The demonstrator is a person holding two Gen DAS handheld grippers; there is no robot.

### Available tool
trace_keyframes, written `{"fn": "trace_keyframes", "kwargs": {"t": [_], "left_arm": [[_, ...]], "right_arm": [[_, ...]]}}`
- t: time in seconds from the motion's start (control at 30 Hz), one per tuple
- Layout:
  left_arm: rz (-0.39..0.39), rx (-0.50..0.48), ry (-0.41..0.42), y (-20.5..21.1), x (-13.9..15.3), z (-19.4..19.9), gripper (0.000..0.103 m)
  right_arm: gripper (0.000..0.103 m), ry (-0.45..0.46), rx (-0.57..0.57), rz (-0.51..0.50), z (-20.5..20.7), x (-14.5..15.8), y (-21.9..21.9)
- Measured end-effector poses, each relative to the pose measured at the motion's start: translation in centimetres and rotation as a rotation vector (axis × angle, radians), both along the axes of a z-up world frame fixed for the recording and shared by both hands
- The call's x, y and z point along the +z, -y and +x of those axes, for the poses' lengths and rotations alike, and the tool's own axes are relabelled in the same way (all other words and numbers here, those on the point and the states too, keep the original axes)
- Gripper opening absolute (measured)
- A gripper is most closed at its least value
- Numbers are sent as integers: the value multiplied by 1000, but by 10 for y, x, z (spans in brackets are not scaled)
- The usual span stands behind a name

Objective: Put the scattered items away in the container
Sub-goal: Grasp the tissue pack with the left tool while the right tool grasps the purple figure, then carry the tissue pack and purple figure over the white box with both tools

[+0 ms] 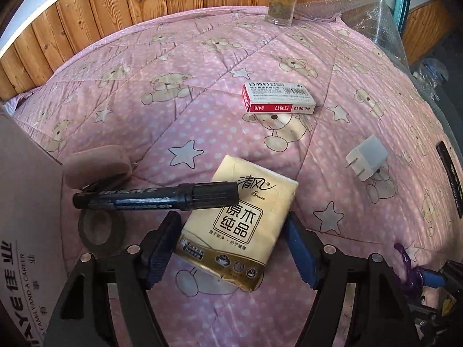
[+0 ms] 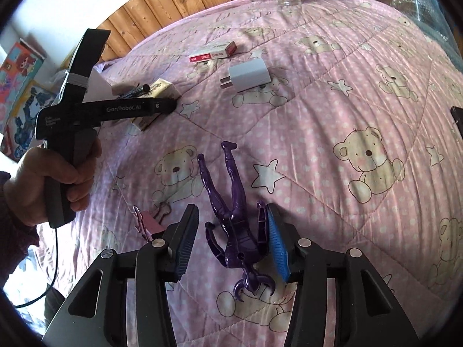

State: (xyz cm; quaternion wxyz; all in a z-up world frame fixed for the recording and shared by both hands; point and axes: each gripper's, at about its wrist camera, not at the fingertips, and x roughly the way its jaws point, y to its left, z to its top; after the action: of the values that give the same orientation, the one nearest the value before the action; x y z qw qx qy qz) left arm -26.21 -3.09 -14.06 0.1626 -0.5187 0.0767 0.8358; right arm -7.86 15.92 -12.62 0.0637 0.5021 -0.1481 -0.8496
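Pink quilted bedspread [image 1: 202, 92] with bears and stars, wood panelling behind. Left gripper [image 1: 231, 248]: fingers spread wide, nothing held; tissue pack [image 1: 240, 222] lying flat between them, neither pad clearly touching. Tissue pack: light, soft, slick film wrap, yields under pressure; best taken across its narrow width, mid-body. Black marker [image 1: 156, 196] just beyond the left fingertip, one end resting on the pack's far corner; stiff, round, likely to roll off when the pack lifts. Tape roll [image 1: 101, 228] outside the left finger, beside the cardboard box [image 1: 26, 231], presumably the container. Staple box [image 1: 279, 101] and white charger plug [image 1: 367, 162] well beyond the fingertips; glass jar [image 1: 282, 0] at the far edge. Right gripper [image 2: 231, 243]: fingers spread, empty; purple figurine [image 2: 234, 222] between them, head toward the camera, legs pointing away past the fingertips, one arm touching or nearly touching the right pad [image 2: 277, 245]. Figurine: light, hard glossy plastic, thin limbs fragile; grip on the torso. Binder clip [image 2: 150, 222] outside the left finger.
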Motion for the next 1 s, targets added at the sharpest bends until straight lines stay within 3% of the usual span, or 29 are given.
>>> {"fn": "trace_keyframes", "kwargs": {"t": [0.07,0.2,0.37,0.4,0.57,0.63,0.7,0.8,0.9,0.97,1.0], "left_arm": [[2,3,-9,-2,0,-1,71],[14,3,1,-1,4,4,53],[41,25,24,3,7,15,53],[51,29,29,4,8,18,53],[99,42,49,10,16,36,53],[121,44,62,13,19,45,53],[138,54,67,19,23,56,53],[167,64,83,27,28,73,53],[174,58,95,29,29,87,53],[181,59,104,31,30,96,53],[185,64,108,32,31,100,53]], "right_arm": [[36,4,-16,10,-2,-1,-3],[33,8,-27,-35,-2,-2,-10],[26,7,-50,-76,2,1,-17],[20,4,-58,-86,3,2,-19],[22,5,-43,-78,4,4,-17],[28,9,-23,-61,4,2,-13],[42,16,3,-39,5,-2,-8],[42,-32,46,80,10,-3,8],[32,-54,54,153,12,-3,17],[17,-43,40,146,12,-1,14],[17,-36,34,121,12,0,11]]}}
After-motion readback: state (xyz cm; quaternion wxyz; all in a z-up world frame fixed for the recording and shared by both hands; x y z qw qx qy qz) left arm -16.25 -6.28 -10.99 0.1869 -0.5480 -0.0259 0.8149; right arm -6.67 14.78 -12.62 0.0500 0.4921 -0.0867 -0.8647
